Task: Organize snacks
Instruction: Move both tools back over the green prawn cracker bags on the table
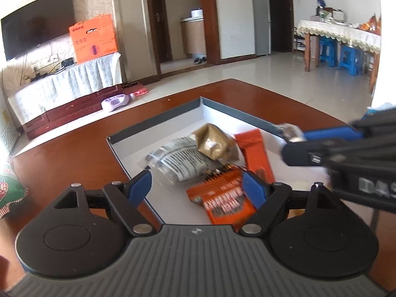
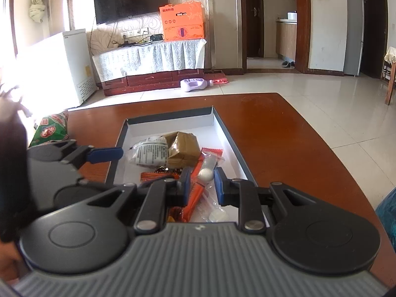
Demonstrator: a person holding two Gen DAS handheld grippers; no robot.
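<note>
A shallow grey-rimmed box (image 1: 158, 121) (image 2: 170, 117) lies on the brown table (image 2: 284, 136). Inside it are a silver printed packet (image 1: 178, 163) (image 2: 151, 152), a brown packet (image 1: 215, 143) (image 2: 183, 148), an orange packet (image 1: 222, 198) and an orange bar (image 1: 255, 151). My left gripper (image 1: 198, 186) hovers open over the box's near-left part, with nothing pressed between its pads. My right gripper (image 2: 203, 186) is shut on a clear packet of white round sweets (image 2: 206, 173) above the box's near end. In the left wrist view the right gripper (image 1: 294, 143) reaches in over the box's right wall.
A green snack bag (image 1: 7, 188) (image 2: 52, 128) lies on the table left of the box. Something blue (image 2: 388, 212) sits off the table's right edge. Beyond the far edge are tiled floor, a TV cabinet (image 2: 148, 76) and a white chest freezer (image 2: 69, 69).
</note>
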